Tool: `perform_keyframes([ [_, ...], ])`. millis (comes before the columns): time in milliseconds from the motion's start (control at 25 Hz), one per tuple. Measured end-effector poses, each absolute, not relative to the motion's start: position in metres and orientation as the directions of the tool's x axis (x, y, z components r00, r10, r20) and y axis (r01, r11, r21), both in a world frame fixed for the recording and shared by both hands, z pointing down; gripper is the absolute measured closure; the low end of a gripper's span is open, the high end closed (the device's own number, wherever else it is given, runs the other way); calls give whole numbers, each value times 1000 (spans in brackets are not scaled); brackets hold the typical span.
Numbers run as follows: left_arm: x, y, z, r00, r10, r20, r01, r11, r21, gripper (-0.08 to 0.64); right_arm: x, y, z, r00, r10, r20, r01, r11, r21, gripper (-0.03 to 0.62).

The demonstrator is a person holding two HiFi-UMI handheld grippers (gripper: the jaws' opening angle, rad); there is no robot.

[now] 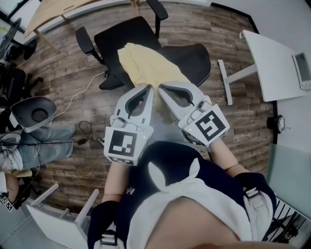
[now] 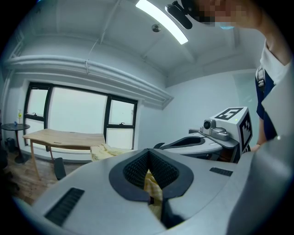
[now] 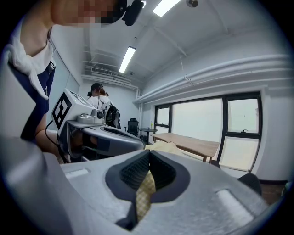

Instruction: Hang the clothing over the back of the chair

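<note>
A pale yellow garment (image 1: 146,65) stretches from my two grippers away over the black office chair (image 1: 189,56) below, covering part of its seat and back. My left gripper (image 1: 147,89) is shut on the garment's near edge; yellow cloth (image 2: 153,187) shows pinched between its dark pads. Right beside it, my right gripper (image 1: 163,89) is also shut on the garment, with checked yellow fabric (image 3: 144,193) caught between its pads. The two grippers point away from me, tips almost touching. Each sees the other: the right gripper (image 2: 206,140) and the left gripper (image 3: 98,133).
A white desk (image 1: 272,63) stands at the right, and a wooden table (image 1: 53,12) at the far left. Cables (image 1: 85,129) trail over the wood floor. A seated person's jeans (image 1: 43,141) and a grey stool (image 1: 36,112) are at the left. Another person (image 3: 98,98) stands in the background.
</note>
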State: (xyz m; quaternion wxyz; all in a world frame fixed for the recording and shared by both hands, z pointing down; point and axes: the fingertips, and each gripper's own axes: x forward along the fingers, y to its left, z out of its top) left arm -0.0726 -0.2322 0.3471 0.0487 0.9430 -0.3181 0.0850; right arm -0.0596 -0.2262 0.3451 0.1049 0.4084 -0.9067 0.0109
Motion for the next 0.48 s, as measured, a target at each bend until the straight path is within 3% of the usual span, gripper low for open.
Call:
perform_keyframes([
  [480,-75,-250,366,788,-581,204,-607,-789,96,554,-65,-244,361,-635,-735,238,-741,667,85,594],
])
